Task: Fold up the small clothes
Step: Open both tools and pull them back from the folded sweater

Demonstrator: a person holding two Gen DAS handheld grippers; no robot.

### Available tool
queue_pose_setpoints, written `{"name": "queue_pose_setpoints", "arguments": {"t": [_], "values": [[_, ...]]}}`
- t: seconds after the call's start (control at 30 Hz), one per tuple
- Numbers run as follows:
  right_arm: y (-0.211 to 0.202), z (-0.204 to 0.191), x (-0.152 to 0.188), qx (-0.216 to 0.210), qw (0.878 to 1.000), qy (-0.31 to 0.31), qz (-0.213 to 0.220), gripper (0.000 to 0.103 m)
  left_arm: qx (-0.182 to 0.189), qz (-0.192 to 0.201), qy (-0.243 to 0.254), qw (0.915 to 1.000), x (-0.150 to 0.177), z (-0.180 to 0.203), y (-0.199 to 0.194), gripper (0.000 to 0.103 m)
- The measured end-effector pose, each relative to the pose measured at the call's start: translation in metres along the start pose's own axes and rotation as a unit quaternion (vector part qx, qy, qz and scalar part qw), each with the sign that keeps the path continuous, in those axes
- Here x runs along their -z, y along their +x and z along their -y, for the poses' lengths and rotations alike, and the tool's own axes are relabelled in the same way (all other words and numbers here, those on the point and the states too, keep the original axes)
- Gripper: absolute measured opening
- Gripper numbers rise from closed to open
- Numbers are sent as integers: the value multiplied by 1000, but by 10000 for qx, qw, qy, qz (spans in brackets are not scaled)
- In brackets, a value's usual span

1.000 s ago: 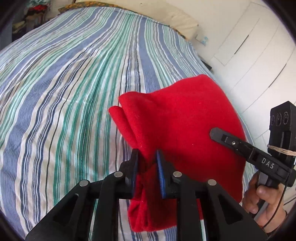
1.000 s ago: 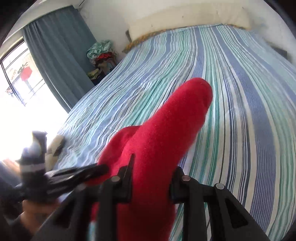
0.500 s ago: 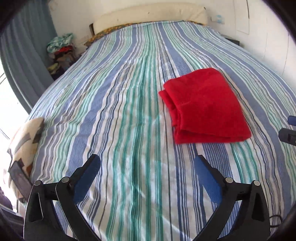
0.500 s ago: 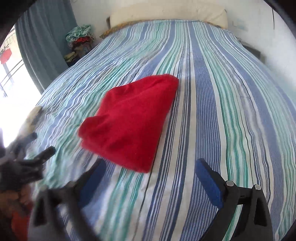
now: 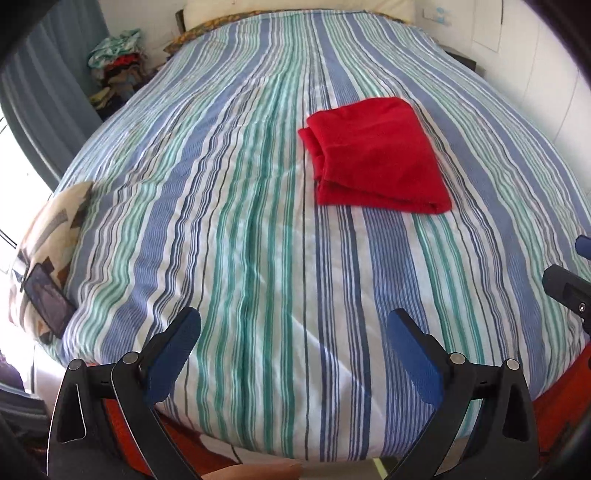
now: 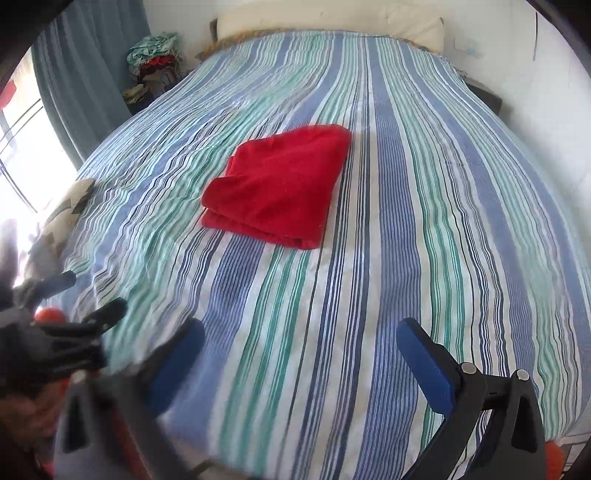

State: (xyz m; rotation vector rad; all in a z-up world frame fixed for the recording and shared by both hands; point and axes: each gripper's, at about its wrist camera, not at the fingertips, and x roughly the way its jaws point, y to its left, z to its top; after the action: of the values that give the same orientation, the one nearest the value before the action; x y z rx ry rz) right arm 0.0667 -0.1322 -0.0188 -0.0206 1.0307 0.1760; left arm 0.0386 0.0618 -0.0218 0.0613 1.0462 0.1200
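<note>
The red cloth (image 5: 373,155) lies folded flat on the bed (image 5: 258,240), right of the bed's middle line and about halfway between the foot edge and the head edge, with nothing on top of it and nothing between it and either tool. A patterned cushion (image 5: 48,251) sits at the bed's left edge near the foot corner, with a dark flat object (image 5: 46,301) lying on it. A pile of mixed clothes (image 5: 116,61) stands beyond the far left corner, next to a grey-blue curtain (image 5: 37,92). A pale pillow (image 6: 332,18) runs along the head edge against a white wall (image 6: 535,85).

The bed cover is striped lengthwise in blue, green, white and dark lines, and is slightly wrinkled near the foot. No writing can be read.

The left hand-held gripper (image 5: 293,343) hovers over the foot edge, its jaws spread wide and empty. The right hand-held gripper (image 6: 301,354) has just been opening; its jaws are spread wide, with only bed cover between them.
</note>
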Motion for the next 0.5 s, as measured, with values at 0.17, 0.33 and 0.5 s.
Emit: {"name": "queue_pose_setpoints", "arguments": {"t": [0.17,0.33,0.5], "values": [[-10,-15,2,61,9999,-114,-29,102,-36,158,-64,9998,-3,-5,-15,101],[-15,-26,2,131,9997,-199,-1,102,-108,204,-88,9997,-4,-8,-19,101],[-21,-29,2,198,9994,-244,113,102,-173,240,-50,9996,-4,-5,-20,101]]}}
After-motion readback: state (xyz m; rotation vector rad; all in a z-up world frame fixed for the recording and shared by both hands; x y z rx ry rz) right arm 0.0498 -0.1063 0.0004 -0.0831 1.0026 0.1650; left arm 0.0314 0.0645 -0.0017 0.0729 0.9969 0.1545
